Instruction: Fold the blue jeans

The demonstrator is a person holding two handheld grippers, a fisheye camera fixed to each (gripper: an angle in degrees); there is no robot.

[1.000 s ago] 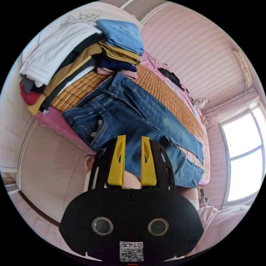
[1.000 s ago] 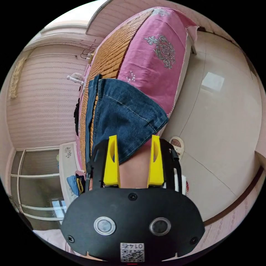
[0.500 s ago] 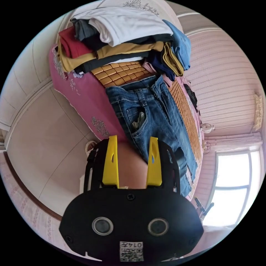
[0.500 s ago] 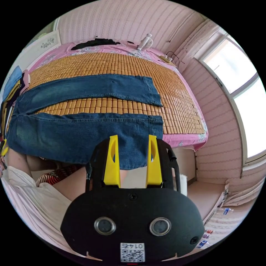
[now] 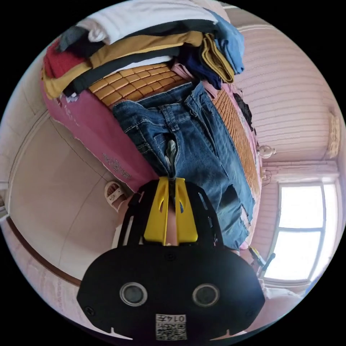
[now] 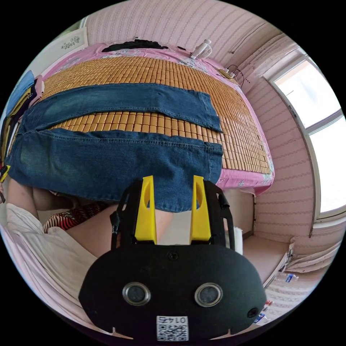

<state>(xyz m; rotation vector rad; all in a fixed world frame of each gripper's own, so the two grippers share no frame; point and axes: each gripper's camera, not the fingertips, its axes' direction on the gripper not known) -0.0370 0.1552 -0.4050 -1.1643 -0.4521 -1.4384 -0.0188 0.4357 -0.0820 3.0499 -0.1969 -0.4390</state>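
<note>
Blue jeans [image 6: 108, 162] spread flat, legs apart, left gripper [image 5: 171, 180] pinching pocket edge, right gripper [image 6: 172, 180] wide

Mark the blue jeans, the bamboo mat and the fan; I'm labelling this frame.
blue jeans [image 6: 108, 165]: right gripper view, near leg's middle.
bamboo mat [image 6: 151, 70]: right gripper view, bare tiles beyond the far leg.
fan [image 6: 204, 46]: right gripper view, its round head.

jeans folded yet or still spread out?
Spread. The jeans lie flat on the bamboo mat, both legs apart with mat showing between them.
</note>
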